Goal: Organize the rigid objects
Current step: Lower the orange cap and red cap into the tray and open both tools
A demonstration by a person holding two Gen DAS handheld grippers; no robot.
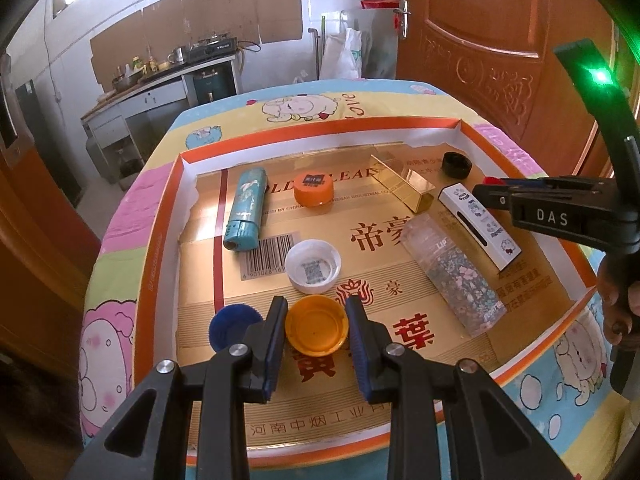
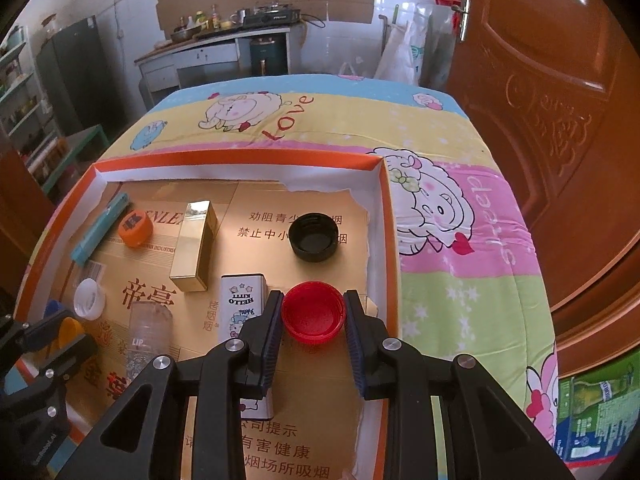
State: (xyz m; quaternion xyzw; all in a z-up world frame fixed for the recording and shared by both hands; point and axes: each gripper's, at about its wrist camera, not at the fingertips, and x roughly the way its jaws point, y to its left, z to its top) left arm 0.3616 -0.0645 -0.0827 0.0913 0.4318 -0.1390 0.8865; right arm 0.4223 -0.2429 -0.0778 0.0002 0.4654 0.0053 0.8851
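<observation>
Caps sit between both sets of jaws. Yellow cap point(image 1: 315, 323) lies open side up, square between the left gripper point(image 1: 316, 326) pads, both pads against its rim: jaws clenched on it, low over the gold card floor of the orange-rimmed tray point(image 1: 160, 240). Red cap point(image 2: 313, 313) likewise mouth-up, pinched by the right gripper point(image 2: 313, 316), near the tray's right wall. Being round, neither cap has a long axis to speak of; each points its hollow upward, so roll of the wrist matters little and lift straight up looks the safe reading. Just left of the left jaws, touching or nearly so: blue cap point(image 1: 232, 326). Ahead of them: white cap point(image 1: 314, 266), also mouth-up. Further ahead, orange cap point(image 1: 314, 194) closed side up, and teal lighter point(image 1: 245, 210) lying with its long axis running away from the jaws. Ahead-right: clear floral tube point(image 1: 454, 276) and white printed box point(image 1: 480, 226), both slanted, gold box point(image 1: 402, 182) beyond. Ahead of the right jaws: black cap point(image 2: 313, 237), well apart. Tray rests on a cartoon-sheep quilt point(image 2: 460, 240).
</observation>
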